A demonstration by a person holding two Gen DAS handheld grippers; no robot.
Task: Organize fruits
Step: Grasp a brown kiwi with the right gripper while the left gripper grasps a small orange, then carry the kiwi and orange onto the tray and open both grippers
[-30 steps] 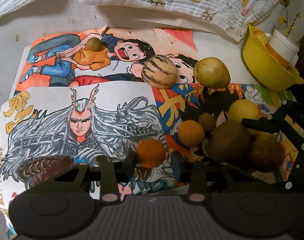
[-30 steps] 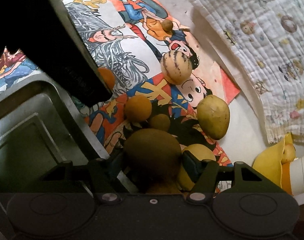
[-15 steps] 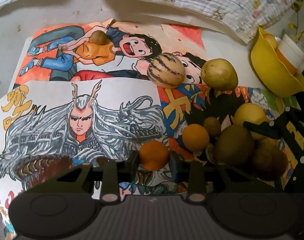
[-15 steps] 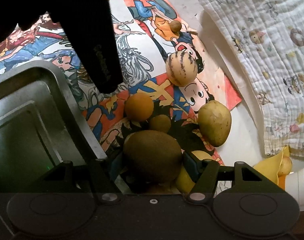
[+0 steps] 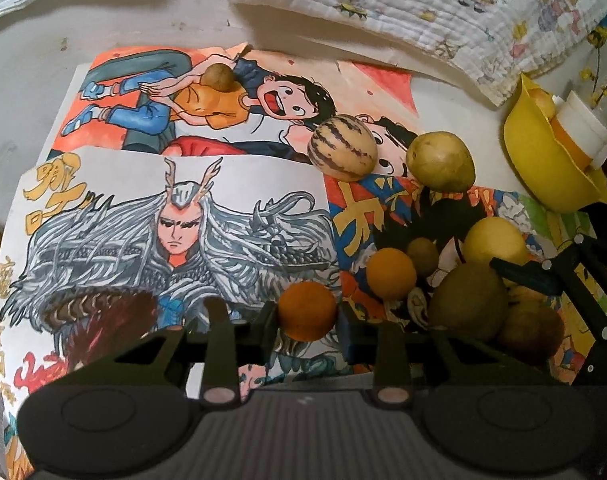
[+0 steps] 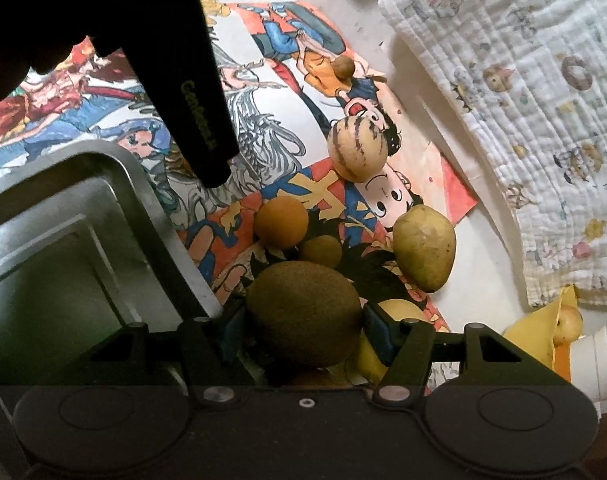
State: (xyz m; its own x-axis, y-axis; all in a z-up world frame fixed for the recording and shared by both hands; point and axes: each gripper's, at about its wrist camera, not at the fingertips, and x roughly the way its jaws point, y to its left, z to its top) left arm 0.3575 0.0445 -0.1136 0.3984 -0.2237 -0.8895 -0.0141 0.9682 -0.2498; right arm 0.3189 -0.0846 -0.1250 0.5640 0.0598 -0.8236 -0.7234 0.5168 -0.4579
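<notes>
Both views ride on the grippers, looking steeply down and close over the cartoon posters (image 5: 175,200); the left wrist view faces the quilted cloth (image 5: 423,4) at the far edge; the right wrist view looks in from the side (metal tray (image 6: 115,184) at its left); both share the striped melon (image 5: 341,147) (image 6: 357,148).

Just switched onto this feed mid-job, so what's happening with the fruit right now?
A person is working both handheld grippers over a pile of fruit on cartoon posters. The left gripper is shut on a small orange fruit. The right gripper is closing around a large brown kiwi-like fruit. A metal tray sits beside the pile, and no fruit shows in the visible part. A striped melon and a yellow-green fruit wait on the posters.
</notes>
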